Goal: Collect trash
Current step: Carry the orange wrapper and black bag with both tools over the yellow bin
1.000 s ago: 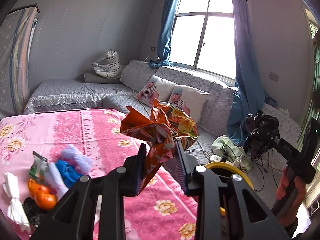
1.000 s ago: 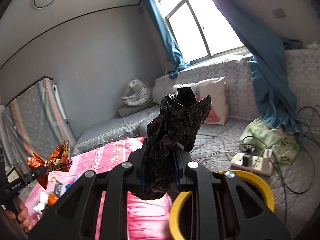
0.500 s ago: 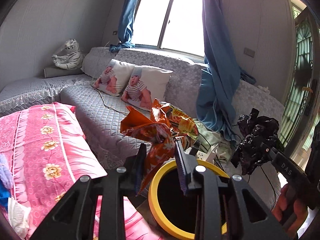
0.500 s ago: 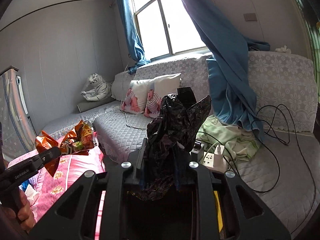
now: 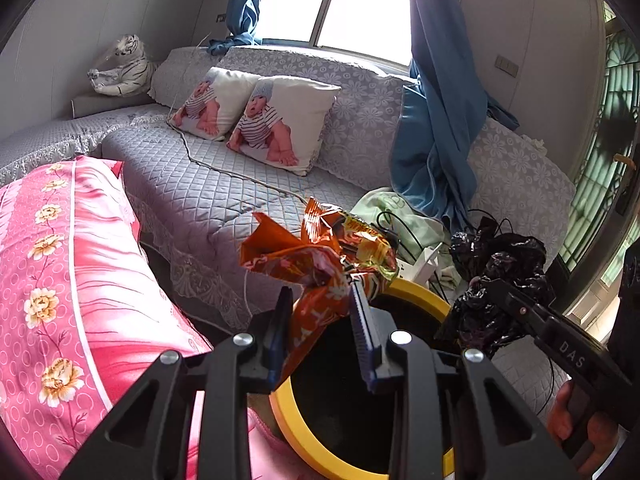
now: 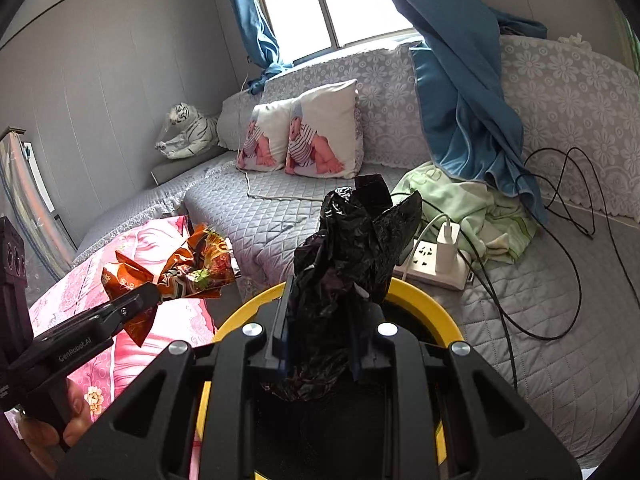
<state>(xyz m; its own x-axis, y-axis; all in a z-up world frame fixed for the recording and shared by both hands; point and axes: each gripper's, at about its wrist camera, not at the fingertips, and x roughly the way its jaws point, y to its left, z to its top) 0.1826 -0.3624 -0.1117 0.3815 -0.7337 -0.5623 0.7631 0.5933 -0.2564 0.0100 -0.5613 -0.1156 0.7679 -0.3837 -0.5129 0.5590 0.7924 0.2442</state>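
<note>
**Two grippers hold trash over the yellow-rimmed bin**

In the left wrist view, the pink flowered cover [image 5: 80,280] fills the 9 o'clock side. The left gripper [image 5: 320,320] has its jaws drawn narrow, clamped on the lower tail of an orange snack wrapper [image 5: 316,264]. The wrapper's long axis runs from 6 o'clock at the pads up toward 12 o'clock, where it fans out crumpled, its loose corners pointing to 10 and 2 o'clock. It hangs above the near rim of the yellow-rimmed bin [image 5: 416,292], whose dark mouth opens just behind and below the fingers. At 3 o'clock the right gripper [image 5: 476,292] comes in, holding a black plastic bag [image 5: 500,280] over the bin's far edge.

In the right wrist view, the left gripper [image 6: 148,296] enters from 9 o'clock, the orange snack wrapper [image 6: 180,268] sticking out toward 2 o'clock. At centre, the right gripper [image 6: 320,340] is nearly closed, pinching the black plastic bag [image 6: 352,256]. The bag stands upright, long axis 6 to 12 o'clock, bunched top tilting to 1 o'clock, directly above the yellow-rimmed bin [image 6: 432,304]. A power strip [image 6: 432,260] lies on the grey sofa [image 6: 560,320] at 2 o'clock.
</note>
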